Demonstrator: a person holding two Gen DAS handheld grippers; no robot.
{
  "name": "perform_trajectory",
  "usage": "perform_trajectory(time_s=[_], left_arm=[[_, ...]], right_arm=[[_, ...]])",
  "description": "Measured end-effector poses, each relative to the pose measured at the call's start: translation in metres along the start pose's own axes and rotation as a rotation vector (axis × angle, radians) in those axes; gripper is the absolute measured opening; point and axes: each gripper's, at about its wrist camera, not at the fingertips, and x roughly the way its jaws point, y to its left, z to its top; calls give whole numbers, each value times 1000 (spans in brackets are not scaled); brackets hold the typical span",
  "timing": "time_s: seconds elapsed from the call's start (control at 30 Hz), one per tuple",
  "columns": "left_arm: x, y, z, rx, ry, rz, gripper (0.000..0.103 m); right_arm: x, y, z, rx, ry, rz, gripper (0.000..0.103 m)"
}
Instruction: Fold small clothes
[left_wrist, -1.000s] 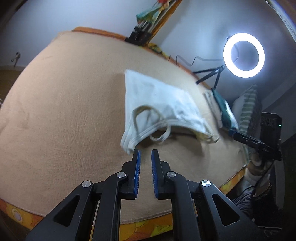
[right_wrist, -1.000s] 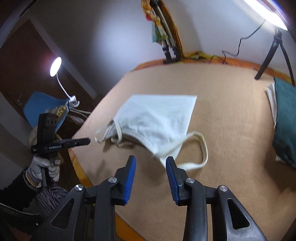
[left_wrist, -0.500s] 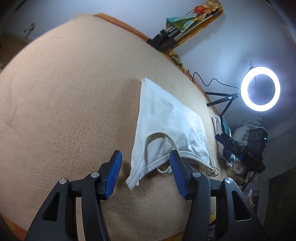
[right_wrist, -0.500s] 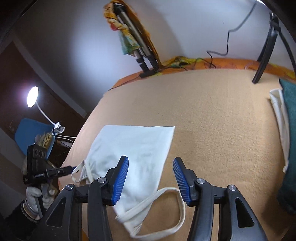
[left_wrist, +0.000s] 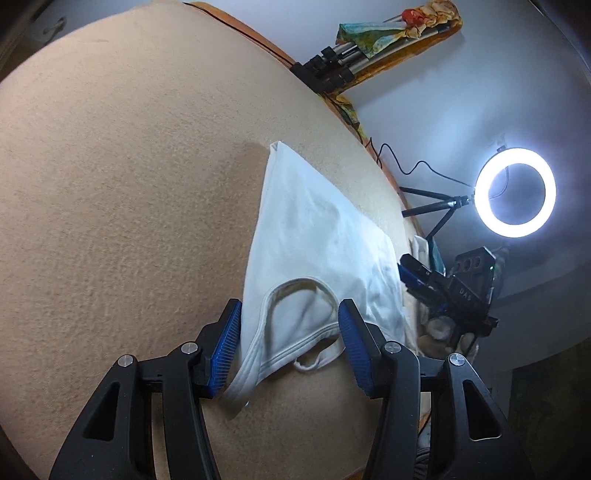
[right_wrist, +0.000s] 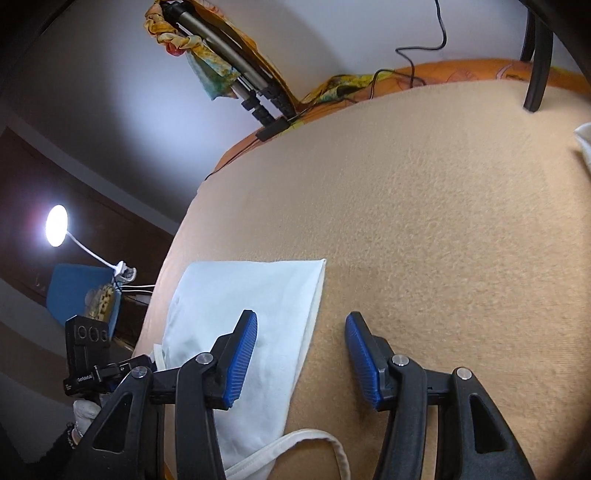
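while the white tank top (left_wrist: 317, 236) lay flat on the tan blanket (left_wrist: 122, 184), the left tongs (left_wrist: 286, 339) gaped wide around its strap end, holding nothing; the right tongs (right_wrist: 301, 354) stood equally wide, empty, straddling its side edge.

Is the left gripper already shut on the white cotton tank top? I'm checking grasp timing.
No: the left gripper has its blue pads wide apart, straddling the shoulder strap end of the white cotton tank top.

Each tool, left (left_wrist: 290, 341) and right (right_wrist: 301, 354), has black plastic arms, silver round screws and ribbed blue pads (left_wrist: 225, 345).
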Motion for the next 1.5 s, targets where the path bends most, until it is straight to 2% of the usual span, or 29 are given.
perform_trajectory(time_s=[0.17, 0.23, 0.33, 0.4, 0.43, 0.5, 0.63, 0.8, 0.9, 1.27, 1.5], left_arm=[[7, -3, 1, 5, 0, -23, 47], [9, -5, 1, 13, 4, -20, 44], [12, -7, 1, 17, 7, -12, 36], [16, -9, 1, 25, 11, 4, 25], [17, -11, 1, 32, 11, 15, 23], [19, -15, 0, 55, 6, 38, 17], [17, -32, -4, 154, -34, 97, 14], [10, -47, -9, 249, -73, 151, 12], [6, -52, -12, 287, -87, 157, 12], [-2, -98, -35, 467, -136, 191, 11], [-5, -134, -52, 578, -165, 169, 11]], right_arm=[[9, 1, 0, 6, 8, 62, 51], [14, 2, 0, 6, 21, 79, 42], [19, 5, -1, 5, 26, 95, 39], [20, 7, -2, 3, 29, 96, 35], [21, 9, -2, 0, 34, 93, 29], [23, 12, -3, -13, 36, 69, 25], [22, 23, -4, -67, 27, 0, 10], [15, 45, -4, -156, 3, -89, 9], [10, 58, -6, -209, -18, -131, 9], [-30, 89, -12, -275, -118, -182, 8], [-70, 97, -20, -297, -187, -218, 8]])
